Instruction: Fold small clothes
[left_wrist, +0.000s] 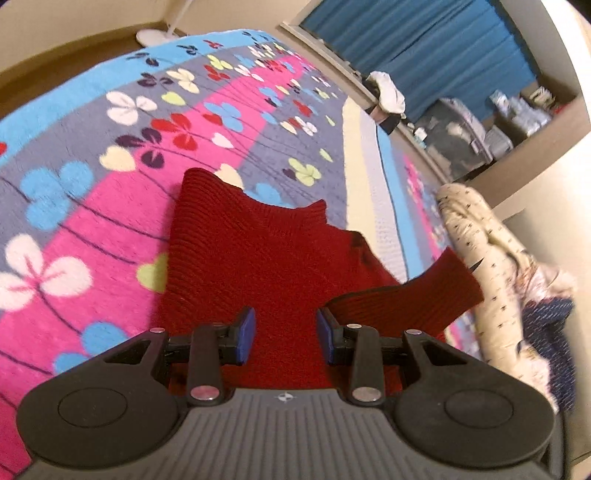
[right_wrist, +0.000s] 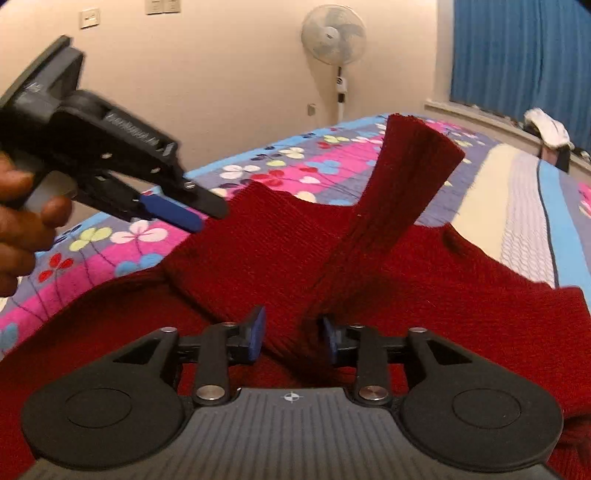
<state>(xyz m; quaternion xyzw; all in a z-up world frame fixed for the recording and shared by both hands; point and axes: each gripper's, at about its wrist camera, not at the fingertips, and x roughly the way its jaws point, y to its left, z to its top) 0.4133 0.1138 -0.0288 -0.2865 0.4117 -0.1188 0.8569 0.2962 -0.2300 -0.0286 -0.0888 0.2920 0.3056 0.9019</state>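
The red knit sweater lies on the flowered blanket; its sleeve stands between the right gripper's parted fingers, unclamped. The sleeve should be laid flat across the sweater's body, the left gripper, fingers apart and empty, pressing creases out

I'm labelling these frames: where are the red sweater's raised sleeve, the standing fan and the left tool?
raised sleeve (right_wrist: 399, 192), right wrist view, mid-sleeve.
standing fan (right_wrist: 333, 35), right wrist view, its head.
left tool (right_wrist: 184, 212), right wrist view, between fingertips.

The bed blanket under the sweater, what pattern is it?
Blanket: pink, grey and blue stripes with clover-like flowers; clearest in the left wrist view.
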